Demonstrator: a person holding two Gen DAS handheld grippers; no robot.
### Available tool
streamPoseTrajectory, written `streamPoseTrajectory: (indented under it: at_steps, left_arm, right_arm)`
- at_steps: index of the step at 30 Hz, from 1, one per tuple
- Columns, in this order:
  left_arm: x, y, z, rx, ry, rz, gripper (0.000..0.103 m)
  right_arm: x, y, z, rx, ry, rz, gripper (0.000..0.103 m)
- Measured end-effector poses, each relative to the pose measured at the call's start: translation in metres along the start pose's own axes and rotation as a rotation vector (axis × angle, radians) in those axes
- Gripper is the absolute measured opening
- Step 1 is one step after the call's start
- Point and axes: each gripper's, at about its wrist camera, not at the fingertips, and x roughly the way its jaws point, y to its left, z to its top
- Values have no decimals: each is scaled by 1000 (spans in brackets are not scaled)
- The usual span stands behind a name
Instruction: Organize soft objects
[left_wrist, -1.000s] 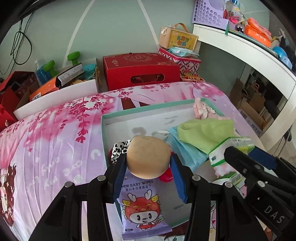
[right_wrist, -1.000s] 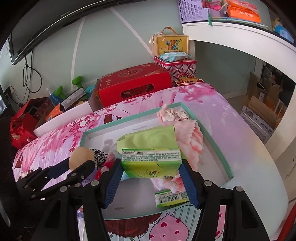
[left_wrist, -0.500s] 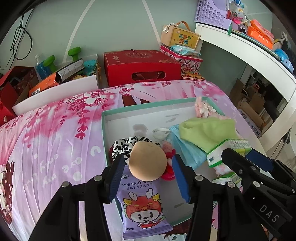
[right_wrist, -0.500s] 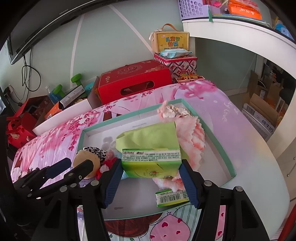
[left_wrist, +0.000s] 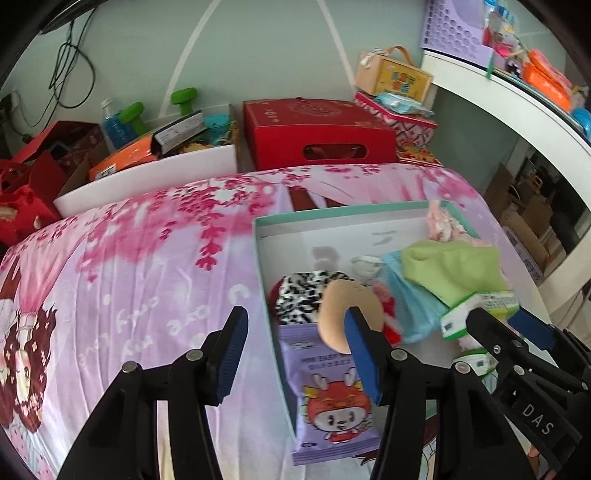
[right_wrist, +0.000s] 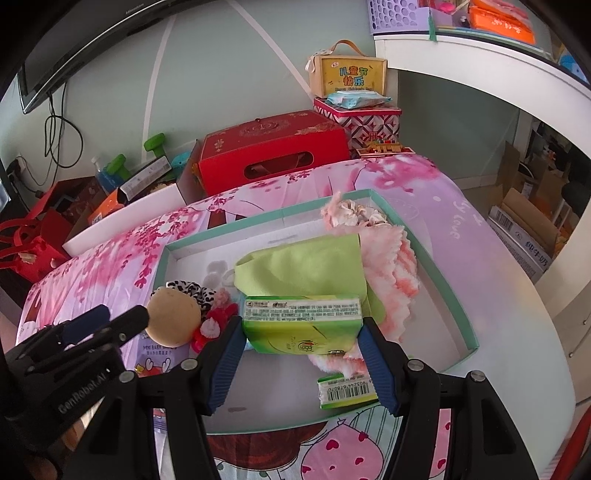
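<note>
A teal-rimmed white box (left_wrist: 258, 236) (right_wrist: 458, 317) lies on the pink bedspread. A tan bun-shaped soft toy (left_wrist: 334, 314) (right_wrist: 171, 317) rests in it on a purple baby-wipes pack (left_wrist: 328, 398), next to a black-and-white scrunchie (left_wrist: 301, 295). My left gripper (left_wrist: 299, 358) is open and empty; its right finger sits just in front of the toy. My right gripper (right_wrist: 303, 362) is shut on a green tissue pack (right_wrist: 301, 323) and holds it above the box, over a green cloth (right_wrist: 306, 266) and a pink fluffy cloth (right_wrist: 399, 269).
A second small green pack (right_wrist: 345, 389) lies at the box's near edge. A light-blue cloth (left_wrist: 413, 302) lies in the box. A red gift box (left_wrist: 317, 136), a white bin (left_wrist: 147, 181) and stacked boxes stand behind the bed. A white curved shelf (left_wrist: 517, 107) is at right.
My left gripper opened, let go of the tan toy onto the wipes pack in the box, and drew back to the left. My right gripper kept holding the tissue pack.
</note>
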Motion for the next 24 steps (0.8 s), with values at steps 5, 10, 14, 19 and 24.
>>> streamPoseTrajectory:
  at_steps: [5,10,14,19,24]
  left_arm:
    - [-1,6,0,-12,-1,20,67]
    - [0,9,0,-21,7,71,81]
    - [2,15,-1,-36,19,93,81]
    - [2,20,-2,-54,29,103,81]
    - [1,26,-3,-73,35,118,81]
  right_arm:
    - [1,1,0,-15,5,-9,67]
    - [2,6,0,-43,11,-24,75]
    - [1,11,0,-64,10,-9,75]
    - [1,16,-1,-83,17,-15,75]
    - [2,18,-2,-100,24,-26,78]
